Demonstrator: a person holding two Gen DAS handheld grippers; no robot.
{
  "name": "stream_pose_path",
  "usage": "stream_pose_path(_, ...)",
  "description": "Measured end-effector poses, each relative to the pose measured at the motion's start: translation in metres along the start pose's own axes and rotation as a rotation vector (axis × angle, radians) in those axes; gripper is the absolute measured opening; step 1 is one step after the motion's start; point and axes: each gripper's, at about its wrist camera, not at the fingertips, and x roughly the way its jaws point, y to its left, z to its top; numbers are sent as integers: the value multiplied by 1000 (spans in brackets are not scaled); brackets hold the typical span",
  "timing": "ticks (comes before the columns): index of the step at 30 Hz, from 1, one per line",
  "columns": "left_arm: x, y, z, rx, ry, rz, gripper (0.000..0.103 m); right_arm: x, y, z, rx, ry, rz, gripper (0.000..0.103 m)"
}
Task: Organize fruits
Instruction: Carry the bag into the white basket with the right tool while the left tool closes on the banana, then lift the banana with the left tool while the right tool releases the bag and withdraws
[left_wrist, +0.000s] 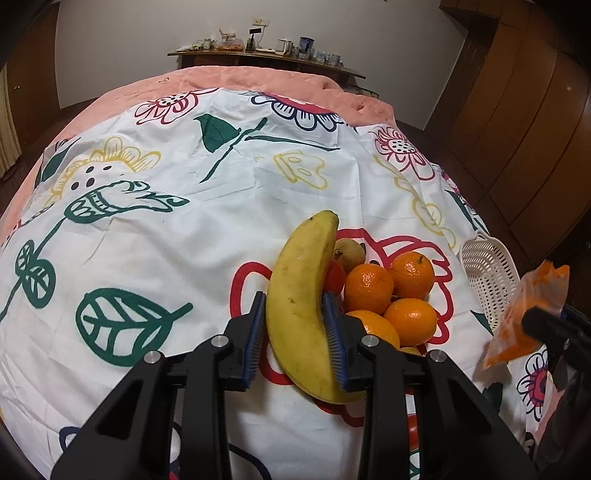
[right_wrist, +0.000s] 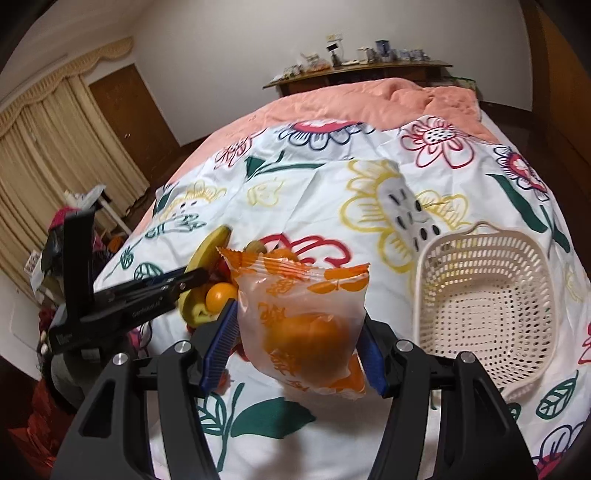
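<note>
My left gripper (left_wrist: 294, 310) is shut on a yellow banana (left_wrist: 301, 299), its blue pads pressing both sides. Just right of the banana lies a pile of oranges (left_wrist: 369, 288) with a brownish fruit (left_wrist: 349, 251) behind them. My right gripper (right_wrist: 299, 332) is shut on a clear plastic bag printed in orange (right_wrist: 301, 317) that holds an orange fruit; it hangs above the floral sheet. In the left wrist view that bag (left_wrist: 524, 314) shows at the right edge. The left gripper (right_wrist: 184, 282) with the banana (right_wrist: 208, 247) shows at the left in the right wrist view.
A cream perforated plastic basket (right_wrist: 487, 295) stands empty on the floral sheet (left_wrist: 166, 221) to the right of the fruit pile; it is also in the left wrist view as the basket (left_wrist: 487, 273). A pink blanket (right_wrist: 351, 99) and a cluttered wooden shelf (left_wrist: 266, 55) lie beyond.
</note>
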Motion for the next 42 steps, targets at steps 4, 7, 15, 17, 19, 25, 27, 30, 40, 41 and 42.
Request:
stream_pose_path(4, -5, 1, -1, -11, -8, -2, 31, -11, -17, 4, 43, -34, -24, 60)
stream_pose_path(7, -10, 1, -2, -4, -20, 6, 29, -19, -34, 5, 81, -56, -52, 60)
stream_pose_path(15, -9, 0, -1, -3, -11, 17, 29, -39, -94, 5, 209, -105, -172, 60)
stream_pose_path(17, -7, 0, -1, -3, -4, 20, 31, -37, -109, 3, 241, -96, -194, 60)
stream_pose_path(19, -5, 0, -1, -1, 4, 21, 33, -31, -124, -1, 276, -80, -217, 60)
stream_pose_path(25, 3, 3, -1, -13, 31, 30, 43, -7, -148, -12, 320, -26, -277, 61)
stream_pose_path(27, 4, 2, -1, -7, 32, 34, 44, -4, -152, -14, 326, -28, -282, 61)
stream_pose_path(30, 6, 1, -1, -2, 35, 42, 44, -4, -153, -13, 314, -34, -307, 61)
stream_pose_path(40, 8, -1, 0, 7, 39, 55, 44, -7, -147, -15, 322, -43, -293, 62)
stream_pose_path(41, 9, -1, 0, 10, 39, 58, 44, -7, -146, -15, 322, -46, -289, 62)
stream_pose_path(42, 9, -1, 1, 13, 39, 61, 44, -7, -145, -15, 321, -47, -288, 63)
